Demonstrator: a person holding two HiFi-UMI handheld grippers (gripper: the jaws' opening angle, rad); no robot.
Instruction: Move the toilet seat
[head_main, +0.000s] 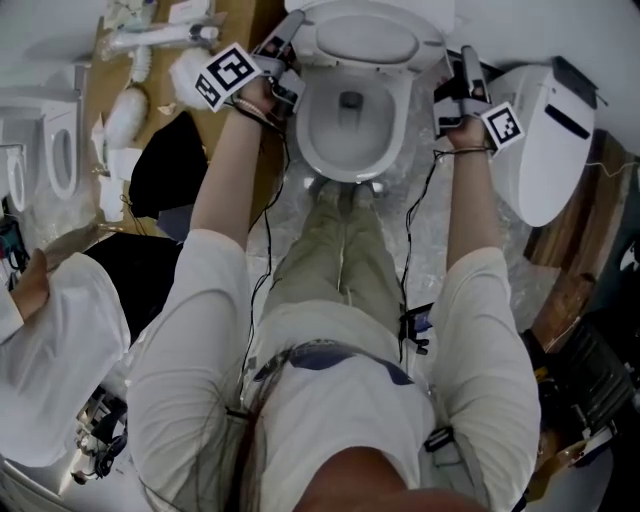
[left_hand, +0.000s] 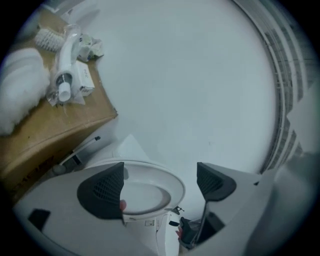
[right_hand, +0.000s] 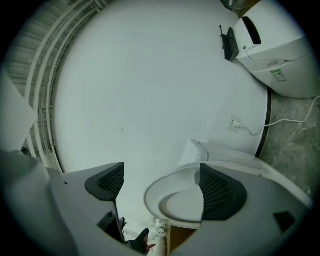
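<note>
A white toilet (head_main: 350, 150) stands in front of the person, its bowl uncovered. Its seat (head_main: 365, 40) is raised, leaning back toward the white wall. My left gripper (head_main: 290, 40) is at the seat's left edge and my right gripper (head_main: 458, 68) is off its right edge. In the left gripper view the seat (left_hand: 150, 192) shows between the wide-apart jaws of the left gripper (left_hand: 159, 185), close to the left pad (left_hand: 102, 190). In the right gripper view the seat (right_hand: 172, 200) lies by the right pad (right_hand: 220, 192) of the right gripper (right_hand: 162, 187). Both are open and hold nothing.
A second white toilet (head_main: 545, 140) stands close on the right and a third (head_main: 50, 150) on the left. A wooden board (head_main: 180, 60) holds a brush and packages. A black bag (head_main: 165, 165) and another person in white (head_main: 50, 330) are at the left. A wall socket (right_hand: 234, 122) has a cable.
</note>
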